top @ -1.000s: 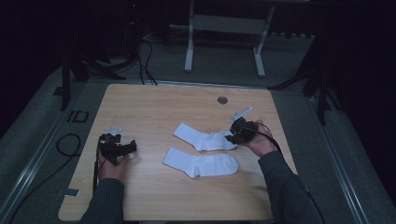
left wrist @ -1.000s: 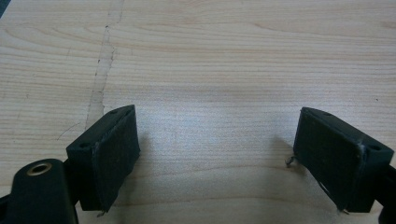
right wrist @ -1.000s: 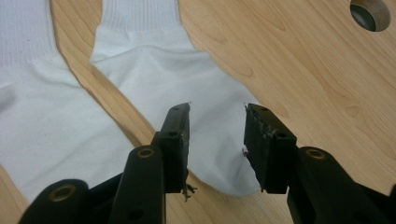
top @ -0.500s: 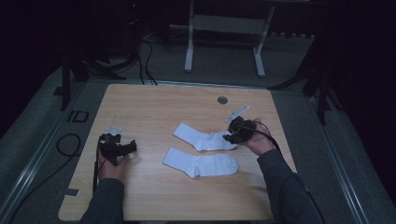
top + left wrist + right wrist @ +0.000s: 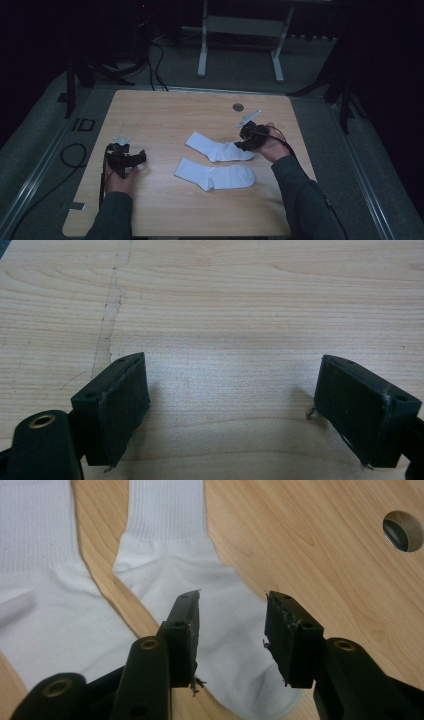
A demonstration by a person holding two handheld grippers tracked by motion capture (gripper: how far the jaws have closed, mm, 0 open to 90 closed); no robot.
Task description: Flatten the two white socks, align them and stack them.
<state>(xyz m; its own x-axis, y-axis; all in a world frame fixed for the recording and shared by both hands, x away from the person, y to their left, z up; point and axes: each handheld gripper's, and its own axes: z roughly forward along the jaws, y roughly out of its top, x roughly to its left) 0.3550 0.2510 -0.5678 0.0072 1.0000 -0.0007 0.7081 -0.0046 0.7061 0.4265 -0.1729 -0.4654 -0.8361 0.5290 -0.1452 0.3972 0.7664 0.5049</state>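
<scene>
Two white socks are laid flat on the wooden table (image 5: 165, 110), near its centre. The far sock (image 5: 217, 149) lies toward 1 o'clock of the near sock (image 5: 215, 176); the two sit just beside each other without clearly touching.

The right gripper (image 5: 246, 141) is held at the toe end of the far sock, at about 3 o'clock of it. In the right gripper view its jaws are seen parted, poised over the toe of that sock (image 5: 225, 630), with nothing caught between them. The left gripper (image 5: 131, 159) is kept well apart at 9 o'clock of the socks; in the left gripper view its jaws are spread wide over bare wood.

The socks are judged to be light, soft and limp: they are expected to fold and sag when lifted, and nothing about them is fragile. The knit is unlikely to slip. A pinch on a single edge, at the toe or at the ribbed cuff (image 5: 165, 510), is judged best.

A round hole (image 5: 238, 107) is set in the table at 12 o'clock.
</scene>
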